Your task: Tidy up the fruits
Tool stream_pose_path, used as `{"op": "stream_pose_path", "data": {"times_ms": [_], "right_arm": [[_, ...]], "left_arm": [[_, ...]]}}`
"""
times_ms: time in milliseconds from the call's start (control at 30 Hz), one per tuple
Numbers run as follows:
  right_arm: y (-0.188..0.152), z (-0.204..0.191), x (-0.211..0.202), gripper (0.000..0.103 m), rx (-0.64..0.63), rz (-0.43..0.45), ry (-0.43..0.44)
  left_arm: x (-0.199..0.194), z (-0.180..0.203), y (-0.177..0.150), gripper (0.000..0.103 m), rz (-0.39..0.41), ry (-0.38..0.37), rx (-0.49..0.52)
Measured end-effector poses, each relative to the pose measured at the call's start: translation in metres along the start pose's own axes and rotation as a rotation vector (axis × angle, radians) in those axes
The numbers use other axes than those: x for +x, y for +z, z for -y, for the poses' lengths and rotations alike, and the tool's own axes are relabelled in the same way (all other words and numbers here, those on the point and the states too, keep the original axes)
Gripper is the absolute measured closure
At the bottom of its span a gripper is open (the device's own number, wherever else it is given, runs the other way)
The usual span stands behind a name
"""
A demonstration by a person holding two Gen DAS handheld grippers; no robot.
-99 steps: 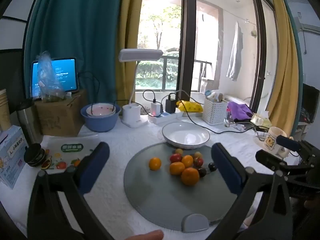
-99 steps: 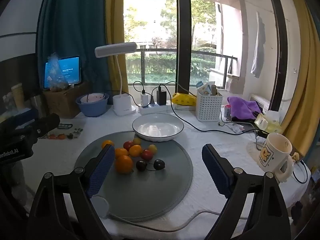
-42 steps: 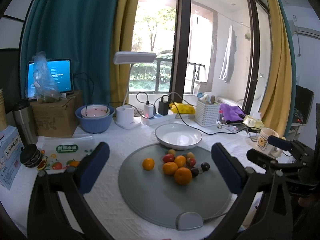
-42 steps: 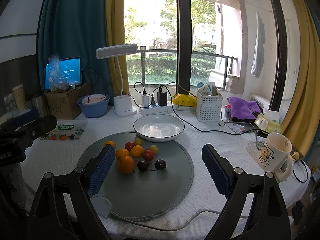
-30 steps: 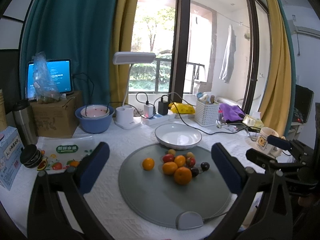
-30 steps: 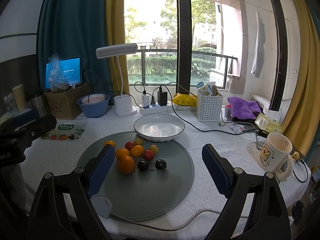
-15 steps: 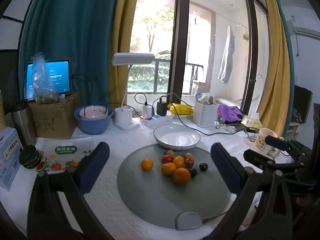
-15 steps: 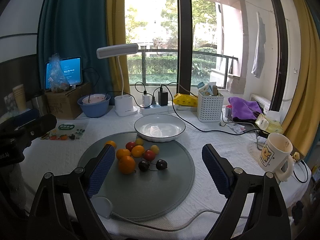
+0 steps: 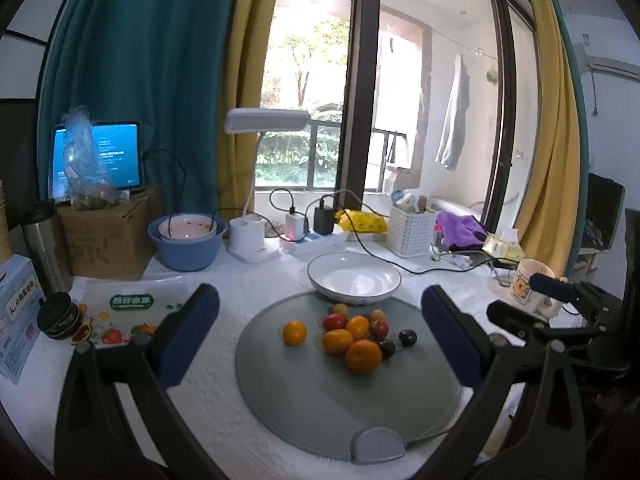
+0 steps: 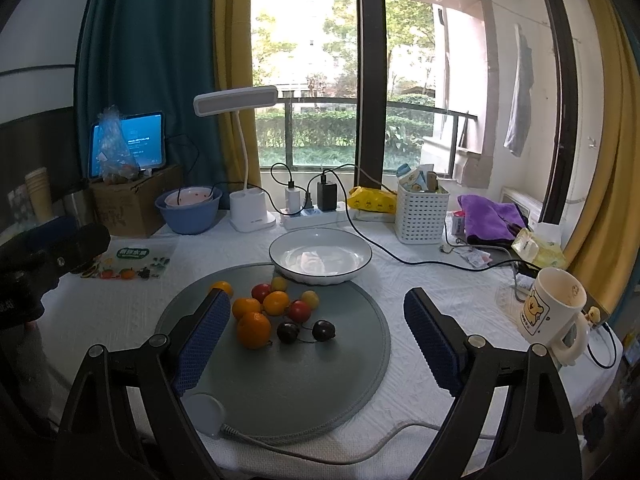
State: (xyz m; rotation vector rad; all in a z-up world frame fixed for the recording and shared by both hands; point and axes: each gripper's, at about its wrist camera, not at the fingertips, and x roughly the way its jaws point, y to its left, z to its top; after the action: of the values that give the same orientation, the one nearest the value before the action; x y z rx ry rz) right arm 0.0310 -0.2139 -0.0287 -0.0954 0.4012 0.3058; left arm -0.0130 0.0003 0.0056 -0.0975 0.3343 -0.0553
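A cluster of small fruits lies on a round grey mat (image 9: pixel 304 396) (image 10: pixel 320 372): oranges (image 9: pixel 363 356) (image 10: pixel 253 330), red and yellow tomatoes (image 10: pixel 300 311), and two dark cherries (image 10: pixel 323 330). One small orange (image 9: pixel 294 333) sits apart to the left. A white plate (image 9: pixel 354 282) (image 10: pixel 320 256) stands empty at the mat's far edge. My left gripper (image 9: pixel 320 334) hovers open in front of the mat, nothing between its fingers. My right gripper (image 10: pixel 318 336) is open too, held over the mat's near side with the fruits seen between its blue pads.
At the back stand a blue bowl (image 10: pixel 188 210), a white desk lamp (image 10: pixel 250 210), a power strip with chargers (image 10: pixel 308 210), a white basket (image 10: pixel 422 212) and a purple cloth (image 10: pixel 490 216). A bear mug (image 10: pixel 554 312) sits at the right. A cardboard box (image 9: pixel 108 236) and tablet are left.
Both grippers have drawn back and risen slightly, so the mat and fruits look a little farther off. Nothing on the table has moved, and both stay open.
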Motion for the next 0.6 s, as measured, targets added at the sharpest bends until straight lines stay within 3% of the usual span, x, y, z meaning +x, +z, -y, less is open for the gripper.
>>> {"op": "stream_pose_path", "data": {"times_ms": [267, 600], "right_arm": [[-0.007, 0.016, 0.031, 0.013, 0.035, -0.077, -0.018], [-0.017, 0.045, 0.077, 0.013, 0.059, -0.192, -0.003]], "left_arm": [[0.028, -0.002, 0.004, 0.001, -0.051, 0.012, 0.017], [0.087, 0.002, -0.012, 0.001, -0.197, 0.013, 0.043]]}}
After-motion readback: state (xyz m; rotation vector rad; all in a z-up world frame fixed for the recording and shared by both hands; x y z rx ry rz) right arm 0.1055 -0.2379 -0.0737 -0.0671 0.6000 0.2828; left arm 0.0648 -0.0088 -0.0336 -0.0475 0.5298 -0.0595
